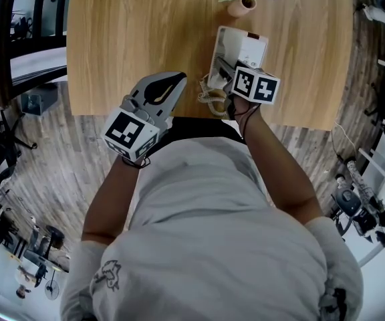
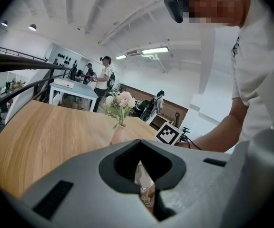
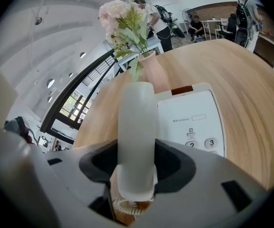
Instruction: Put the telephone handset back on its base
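One white plastic telephone handset (image 3: pixel 136 113), clamped in the right gripper (image 3: pixel 136 148), sits at 9 o'clock of one white telephone base (image 3: pixel 194 118). The left gripper (image 2: pixel 138 144) has its jaws together, empty. One pink flower vase (image 1: pixel 240 7) stands at the base's 12 o'clock. Light wooden worktop (image 1: pixel 125 39); grey plank floor (image 1: pixel 59 152).

Bright, even indoor light in all three views. Ceiling strip lamps (image 2: pixel 154 50) glow white in the left gripper view, and daylight enters through tall windows (image 3: pixel 75 106) in the right gripper view. The table (image 1: pixel 112 32) is evenly lit, with a soft sheen and only faint shadows. Straight lines bow strongly toward every rim, and the two gripper views have black corners. Close to the lens, the grey fingers (image 3: pixel 42 189) and the pale handset (image 3: pixel 136 127) look soft; the background stays sharp.
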`<state>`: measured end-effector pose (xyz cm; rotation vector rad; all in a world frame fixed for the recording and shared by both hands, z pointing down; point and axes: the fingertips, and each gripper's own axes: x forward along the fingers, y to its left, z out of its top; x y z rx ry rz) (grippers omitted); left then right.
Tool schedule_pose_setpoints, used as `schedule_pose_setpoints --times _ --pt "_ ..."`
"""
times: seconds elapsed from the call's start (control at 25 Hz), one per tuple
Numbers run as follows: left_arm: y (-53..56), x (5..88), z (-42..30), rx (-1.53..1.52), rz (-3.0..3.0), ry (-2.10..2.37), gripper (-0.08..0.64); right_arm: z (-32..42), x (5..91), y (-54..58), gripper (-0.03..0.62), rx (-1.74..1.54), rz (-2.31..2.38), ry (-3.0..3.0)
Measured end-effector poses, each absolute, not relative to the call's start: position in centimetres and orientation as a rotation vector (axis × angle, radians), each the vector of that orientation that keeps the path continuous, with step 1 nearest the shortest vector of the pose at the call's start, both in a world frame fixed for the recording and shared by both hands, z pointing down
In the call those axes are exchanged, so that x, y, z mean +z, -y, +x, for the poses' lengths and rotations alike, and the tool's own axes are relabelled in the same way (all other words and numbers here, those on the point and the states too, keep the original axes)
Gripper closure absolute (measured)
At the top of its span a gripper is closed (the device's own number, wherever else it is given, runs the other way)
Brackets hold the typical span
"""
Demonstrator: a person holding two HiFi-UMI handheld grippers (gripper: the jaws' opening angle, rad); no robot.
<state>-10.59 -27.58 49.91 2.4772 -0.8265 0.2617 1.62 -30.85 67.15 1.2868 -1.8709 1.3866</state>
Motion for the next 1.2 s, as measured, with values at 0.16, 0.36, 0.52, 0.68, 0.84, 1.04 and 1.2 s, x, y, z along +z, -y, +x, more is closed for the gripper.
schedule_pose_setpoints --times 0.16,0.36,0.52,0.68,0.84,1.04,1.2 --pt "27.8 50.0 -10.6 0.257 2.468 0.837 0.555 1.7 67.6 30.9 0.367 1.385 1.286 1.855" --pt "28.0 49.9 -10.9 0.259 2.462 0.85 0.555 1.6 67.9 30.8 0.367 1.388 1.291 1.845" --pt "27.8 49.8 -11.0 0.262 2.461 0.854 0.555 1.4 67.6 30.8 0.365 1.396 1.303 1.855" --pt "27.7 49.7 -11.0 0.261 2.462 0.859 0.555 1.2 67.5 31.3 0.356 1.404 1.314 1.875" --pt "27.4 49.4 -11.0 0.262 2.47 0.864 0.555 1.6 67.2 31.2 0.344 1.395 1.328 1.885" --pt "26.6 48.6 -11.3 0.261 2.489 0.876 0.555 2.4 65.6 31.1 0.339 1.357 1.361 1.921" --pt "25.6 47.4 -11.6 0.255 2.518 0.884 0.555 2.4 63.3 30.7 0.339 1.257 1.384 2.0"
